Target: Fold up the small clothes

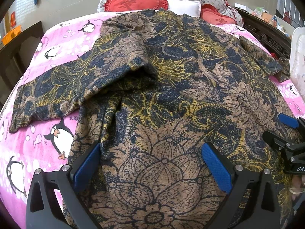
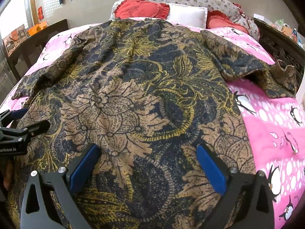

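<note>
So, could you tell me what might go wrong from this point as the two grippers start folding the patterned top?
1. The left gripper and right gripper are both open over the patterned top, close together; they could collide.
2. The left sleeve is already bunched and doubled over, so a fold might trap creases.
3. The right sleeve lies near the edge of the penguin blanket and might slip off.
</note>
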{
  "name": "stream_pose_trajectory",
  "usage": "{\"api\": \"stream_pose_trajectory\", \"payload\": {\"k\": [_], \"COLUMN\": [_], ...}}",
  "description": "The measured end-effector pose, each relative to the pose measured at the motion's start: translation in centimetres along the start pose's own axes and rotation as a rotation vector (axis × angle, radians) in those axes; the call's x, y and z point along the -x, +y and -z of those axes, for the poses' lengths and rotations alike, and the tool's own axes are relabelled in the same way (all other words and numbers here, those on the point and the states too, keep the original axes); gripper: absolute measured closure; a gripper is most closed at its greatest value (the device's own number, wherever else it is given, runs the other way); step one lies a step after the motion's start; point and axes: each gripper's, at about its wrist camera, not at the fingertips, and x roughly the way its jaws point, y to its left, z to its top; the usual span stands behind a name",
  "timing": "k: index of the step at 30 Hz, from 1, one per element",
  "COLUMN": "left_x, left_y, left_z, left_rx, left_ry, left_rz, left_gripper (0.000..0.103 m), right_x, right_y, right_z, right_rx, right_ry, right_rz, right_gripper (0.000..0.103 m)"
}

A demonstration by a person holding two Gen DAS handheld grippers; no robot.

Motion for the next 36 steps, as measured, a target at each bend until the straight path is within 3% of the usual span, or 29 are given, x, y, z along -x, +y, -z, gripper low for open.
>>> {"api": "stream_pose_trajectory", "payload": {"k": [9, 13, 16, 19, 21, 24, 28, 36], "left_x": [0.1, 2.2, 4.9, 7.7, 9.0, 9.4, 10.6, 11.8], "left_y": [0.3, 1.9, 2.3, 1.6, 0.8, 0.2, -0.4, -1.3], "left_z": [-0.1, -1.9, -4.5, -7.9, -9.8, -10.7, -10.0, -9.3], "left_rx": [0.01, 0.167, 0.22, 0.217, 0.187, 0.178, 0.173, 0.125], "left_ry": [0.005, 0.073, 0.022, -0.06, -0.113, -0.121, -0.158, -0.182], "left_rz": [0.011, 0.083, 0.094, 0.066, -0.001, -0.049, -0.103, -0.136], "left_gripper": [0.015, 0.024, 0.024, 0.024, 0.024, 0.024, 0.024, 0.024], "right_x": [0.0, 0.5, 3.6, 7.3, 8.8, 9.0, 9.5, 11.2], "right_y": [0.0, 0.1, 0.3, 1.4, 2.4, 3.4, 3.9, 4.1], "right_z": [-0.1, -1.7, -4.4, -7.4, -9.2, -10.8, -10.8, -9.9], "right_rx": [-0.003, -0.018, -0.062, -0.035, 0.002, 0.03, 0.021, 0.016], "right_ry": [0.002, 0.083, 0.007, -0.132, -0.198, -0.199, -0.213, -0.24], "right_rz": [-0.004, -0.014, -0.009, 0.048, 0.099, 0.15, 0.155, 0.152], "right_gripper": [0.0, 0.001, 0.002, 0.002, 0.002, 0.002, 0.002, 0.002]}}
